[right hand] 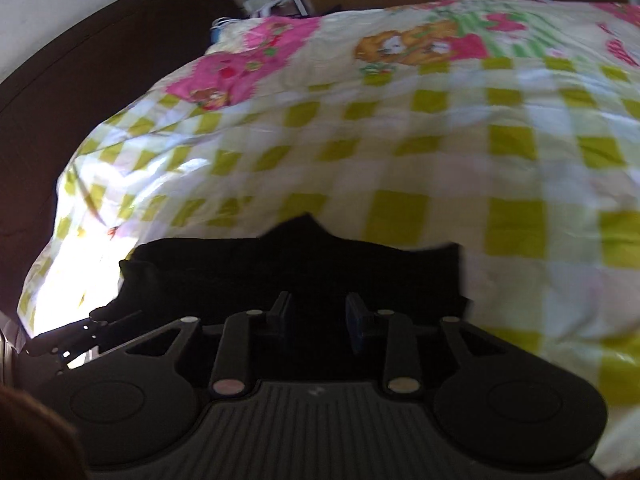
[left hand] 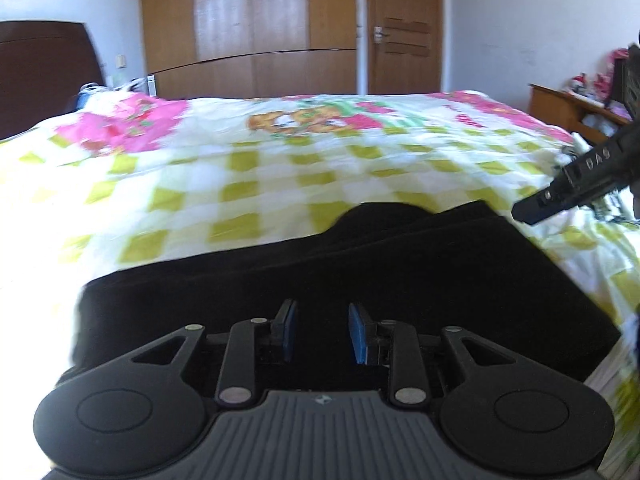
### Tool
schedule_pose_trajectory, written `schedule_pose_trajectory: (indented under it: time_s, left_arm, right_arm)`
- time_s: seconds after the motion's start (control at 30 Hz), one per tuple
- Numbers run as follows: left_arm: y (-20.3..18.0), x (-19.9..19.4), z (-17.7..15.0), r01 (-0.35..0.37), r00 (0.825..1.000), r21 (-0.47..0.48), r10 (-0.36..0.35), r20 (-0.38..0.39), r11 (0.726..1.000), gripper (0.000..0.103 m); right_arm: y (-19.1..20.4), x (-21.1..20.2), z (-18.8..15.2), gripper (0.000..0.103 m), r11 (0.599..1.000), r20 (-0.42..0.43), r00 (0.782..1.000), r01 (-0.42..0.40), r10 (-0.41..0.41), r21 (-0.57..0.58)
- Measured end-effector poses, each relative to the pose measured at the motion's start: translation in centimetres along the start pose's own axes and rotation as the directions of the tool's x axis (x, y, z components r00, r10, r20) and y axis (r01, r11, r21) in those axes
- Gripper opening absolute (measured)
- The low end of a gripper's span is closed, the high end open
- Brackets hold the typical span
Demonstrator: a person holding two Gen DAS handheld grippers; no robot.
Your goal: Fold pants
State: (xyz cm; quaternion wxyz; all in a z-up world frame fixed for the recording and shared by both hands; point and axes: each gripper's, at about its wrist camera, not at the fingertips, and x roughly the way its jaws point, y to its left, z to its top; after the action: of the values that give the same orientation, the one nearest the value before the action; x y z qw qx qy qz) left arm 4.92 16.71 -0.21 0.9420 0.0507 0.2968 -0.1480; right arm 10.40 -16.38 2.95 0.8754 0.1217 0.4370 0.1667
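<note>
left tool (left hand: 322, 330) angled down over black pants (left hand: 400, 264), pads parted, nothing held | right tool (right hand: 318, 322) likewise | wardrobe (left hand: 248, 24) seen from left only

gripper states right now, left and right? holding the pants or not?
Left gripper: open, nothing between its pads, black pants lying under it.
Right gripper: open, holding nothing, also over the pants.

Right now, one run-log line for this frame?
stage: mid-fold | black pants: folded, flat on checkered bedspread | left tool: open over pants, empty | right tool: open over pants, empty
</note>
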Motion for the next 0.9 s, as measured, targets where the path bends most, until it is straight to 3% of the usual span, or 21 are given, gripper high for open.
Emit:
schedule_pose_trajectory:
  time_s: [0.1,0.17,0.3,0.43,0.53,0.67,0.73,0.77,0.8,0.9]
  left_arm:
    - [-3.4,0.8,0.9,0.073,0.997,0.05,-0.072,-0.021,0.996,0.042]
    - [-7.2,0.6,2.1,0.106,0.993,0.081,-0.102,-0.051,0.991,0.043]
    - [-10.1,2.0,1.4,0.14,0.986,0.132,-0.125,-0.114,0.981,0.046]
    - [-10.6,2.0,1.4,0.122,0.985,0.159,-0.1,-0.141,0.98,0.048]
    - [-9.8,2.1,1.9,0.065,0.991,0.188,-0.04,-0.131,0.98,0.048]
    - [-8.2,2.7,1.8,0.056,0.987,0.158,-0.031,-0.16,0.986,0.048]
    - [-8.2,2.6,1.7,0.056,0.986,0.161,-0.029,-0.166,0.985,0.048]
    - [-8.1,2.5,1.8,0.055,0.985,0.163,-0.027,-0.171,0.985,0.048]
    - [-7.9,2.4,1.8,0.058,0.984,0.164,-0.028,-0.178,0.985,0.048]
    - [-7.7,1.8,2.0,0.064,0.981,0.16,-0.032,-0.192,0.985,0.048]
  right_arm:
    - [-4.0,-0.9,-1.3,0.033,0.993,0.014,1.0,-0.002,0.0,0.118]
    - [-5.7,-0.1,-1.6,0.033,0.98,0.003,0.997,-0.076,0.076,0.185]
    - [-6.8,2.7,-1.9,0.038,0.956,-0.014,0.979,-0.193,0.201,0.223]
    - [-7.7,5.5,-2.0,0.05,0.911,-0.019,0.956,-0.274,0.294,0.309]
    - [-7.9,4.6,-2.2,0.05,0.913,-0.031,0.944,-0.308,0.327,0.266]
    - [-9.0,4.8,-3.1,0.049,0.874,-0.063,0.918,-0.35,0.392,0.338]
    - [-8.3,5.5,-2.9,0.043,0.877,-0.063,0.922,-0.34,0.382,0.341]
    - [-7.8,5.7,-2.7,0.03,0.894,-0.075,0.931,-0.317,0.357,0.318]
    - [-7.3,5.7,-2.4,0.023,0.907,-0.083,0.937,-0.301,0.338,0.296]
    - [-8.2,4.3,-1.4,0.009,0.892,-0.016,0.941,-0.314,0.337,0.325]
